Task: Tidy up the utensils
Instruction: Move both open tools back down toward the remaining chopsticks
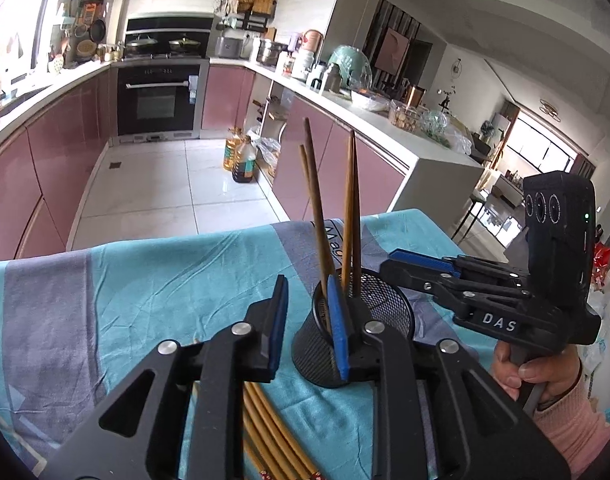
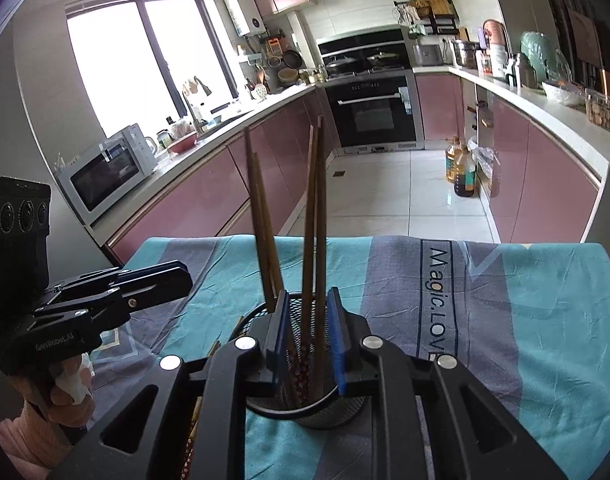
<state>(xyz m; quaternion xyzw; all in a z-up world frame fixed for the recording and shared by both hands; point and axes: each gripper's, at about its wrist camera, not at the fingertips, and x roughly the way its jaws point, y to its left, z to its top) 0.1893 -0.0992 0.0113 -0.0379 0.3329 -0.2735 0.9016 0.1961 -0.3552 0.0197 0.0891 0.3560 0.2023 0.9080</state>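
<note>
A black mesh cup stands on the cloth-covered table with several brown chopsticks upright in it. My right gripper hangs over the cup's rim, open, and two of the standing chopsticks run between its blue pads without being pinched. Just left of the cup is my left gripper, open, with only cloth showing between its pads. Several loose chopsticks lie flat on the cloth under the left gripper.
The table wears a teal and grey cloth whose far edge drops to a tiled kitchen floor. Oil bottles stand on the floor by pink cabinets. A hand in a pink sleeve holds the right gripper's handle.
</note>
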